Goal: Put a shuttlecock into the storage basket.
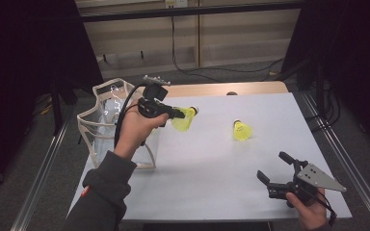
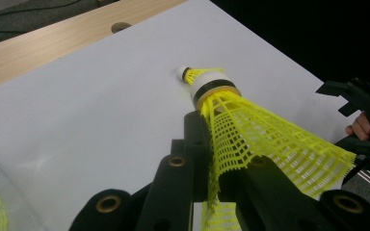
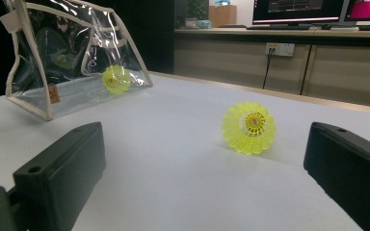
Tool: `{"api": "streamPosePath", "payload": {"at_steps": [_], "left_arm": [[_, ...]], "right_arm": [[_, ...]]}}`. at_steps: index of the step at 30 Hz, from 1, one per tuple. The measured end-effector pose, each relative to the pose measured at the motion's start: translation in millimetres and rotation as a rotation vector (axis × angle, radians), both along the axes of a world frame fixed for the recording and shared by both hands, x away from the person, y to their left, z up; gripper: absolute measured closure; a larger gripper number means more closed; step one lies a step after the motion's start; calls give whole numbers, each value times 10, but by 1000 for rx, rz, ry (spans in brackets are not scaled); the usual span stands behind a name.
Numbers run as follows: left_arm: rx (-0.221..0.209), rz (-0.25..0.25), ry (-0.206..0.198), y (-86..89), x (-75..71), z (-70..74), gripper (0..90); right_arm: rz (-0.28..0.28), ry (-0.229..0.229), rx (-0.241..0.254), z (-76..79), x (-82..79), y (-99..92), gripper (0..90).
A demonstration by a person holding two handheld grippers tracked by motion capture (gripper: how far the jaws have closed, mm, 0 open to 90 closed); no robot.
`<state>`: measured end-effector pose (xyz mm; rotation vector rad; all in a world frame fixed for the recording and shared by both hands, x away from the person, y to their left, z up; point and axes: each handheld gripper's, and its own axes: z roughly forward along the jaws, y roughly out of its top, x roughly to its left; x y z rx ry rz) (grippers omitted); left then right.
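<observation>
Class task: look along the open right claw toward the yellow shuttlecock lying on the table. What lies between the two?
Nothing: bare white tabletop runs from the right claw to the shuttlecock, as the right gripper view shows.

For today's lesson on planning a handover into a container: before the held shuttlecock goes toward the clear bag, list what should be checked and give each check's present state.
1. Grip: the left gripper is shut on the held shuttlecock, pinching its yellow skirt. Ok.
2. Shuttlecock lifted off the white table: looks raised in the high view. Ok.
3. Clear bag upright beside the left hand. Ok.
4. Bag mouth open wide enough: cannot tell.
5. Room inside: one shuttlecock in the bag lies low, with space above it. Ok.
6. Right gripper open and apart from the loose shuttlecock. Ok.
</observation>
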<state>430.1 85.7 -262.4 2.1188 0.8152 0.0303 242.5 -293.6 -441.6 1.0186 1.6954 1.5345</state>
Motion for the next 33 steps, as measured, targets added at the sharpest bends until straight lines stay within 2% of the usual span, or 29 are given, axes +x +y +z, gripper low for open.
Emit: {"api": "streamPosePath", "payload": {"at_steps": [10,16,33], "left_arm": [[1,16,-2,55,37,38,872],[-13,38,-7,105,46,67,872],[-6,65,-20,191,83,125,872]], "right_arm": [[-3,-2,2,1,0,-3,10],[-6,0,5,1,0,-7,10],[-2,-1,3,1,1,-3,10]]}}
